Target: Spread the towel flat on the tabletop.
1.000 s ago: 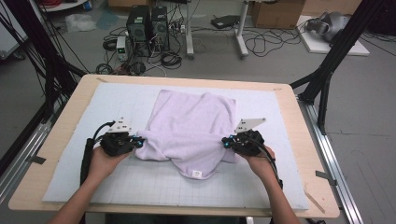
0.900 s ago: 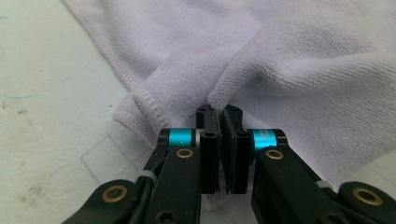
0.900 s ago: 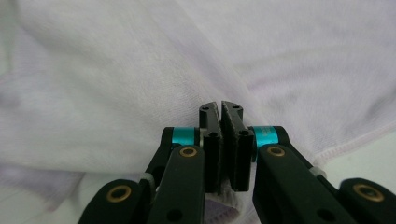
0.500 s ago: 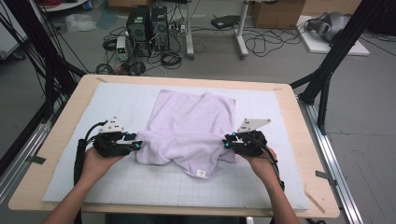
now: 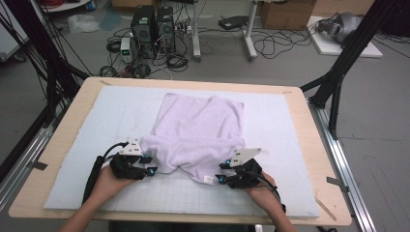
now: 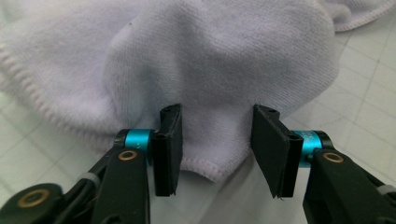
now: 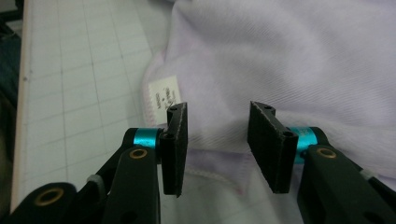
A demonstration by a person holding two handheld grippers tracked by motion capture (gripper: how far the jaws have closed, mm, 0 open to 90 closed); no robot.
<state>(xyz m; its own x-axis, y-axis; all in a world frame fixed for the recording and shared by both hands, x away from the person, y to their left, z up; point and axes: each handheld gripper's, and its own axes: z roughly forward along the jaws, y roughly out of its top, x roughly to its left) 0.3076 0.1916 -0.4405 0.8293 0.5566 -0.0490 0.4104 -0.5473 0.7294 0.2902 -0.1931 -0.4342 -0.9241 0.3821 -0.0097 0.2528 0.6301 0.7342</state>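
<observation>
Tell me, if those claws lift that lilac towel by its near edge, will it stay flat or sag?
The towel would probably sag: it already lies in soft bulges and folds near the left claw. It looks light, thin at the hem by the right claw. Its looped weave seems grippy, so slipping is unlikely. Both claws have just been opening, with the edge between their jaws.

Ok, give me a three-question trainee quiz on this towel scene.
1. True or false: the left claw is clamped on the lilac towel.
2. Which claw sits nearest the towel's white label? A left, B right.
3. What lies under the towel?

Key: 1 false, the jaws stand open around its hem; 2 B; 3 a white gridded mat.
</observation>
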